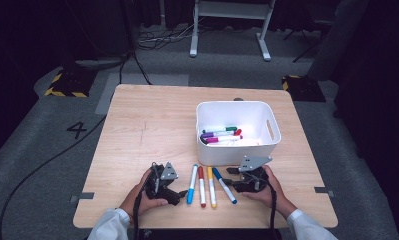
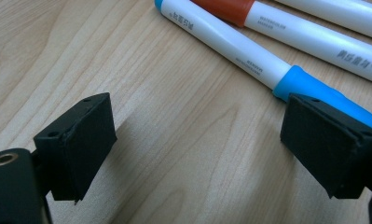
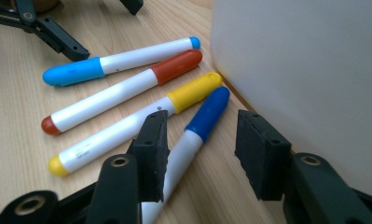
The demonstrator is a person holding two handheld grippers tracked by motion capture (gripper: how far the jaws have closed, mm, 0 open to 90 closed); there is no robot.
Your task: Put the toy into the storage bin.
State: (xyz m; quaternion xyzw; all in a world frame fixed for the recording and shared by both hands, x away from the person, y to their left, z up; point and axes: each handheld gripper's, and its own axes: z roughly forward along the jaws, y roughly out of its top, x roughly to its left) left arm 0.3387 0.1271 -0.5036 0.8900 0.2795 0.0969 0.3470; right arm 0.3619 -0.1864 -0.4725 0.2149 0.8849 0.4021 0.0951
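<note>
Four markers lie side by side on the wooden table [image 1: 137,130], in front of a white bin [image 1: 232,152]: light blue [image 1: 192,184], red [image 1: 201,186], yellow [image 1: 211,187] and dark blue [image 1: 223,184]. My left gripper [image 1: 176,192] rests just left of them. Its jaws stand wide open around bare wood [image 2: 197,149], with the light blue marker's cap [image 2: 314,86] beside the right jaw. My right gripper [image 1: 230,177] sits low at the dark blue marker. Its jaws are partly open [image 3: 204,151] and straddle that marker [image 3: 197,126], which lies against the left pad [image 3: 151,149], not squeezed.
Several more markers [image 1: 221,135] lie inside the bin, whose wall [image 3: 305,70] stands close on the right of my right gripper. Bare wood spreads over the table's left half. On the floor around it are cables and a yellow-striped block [image 1: 67,82].
</note>
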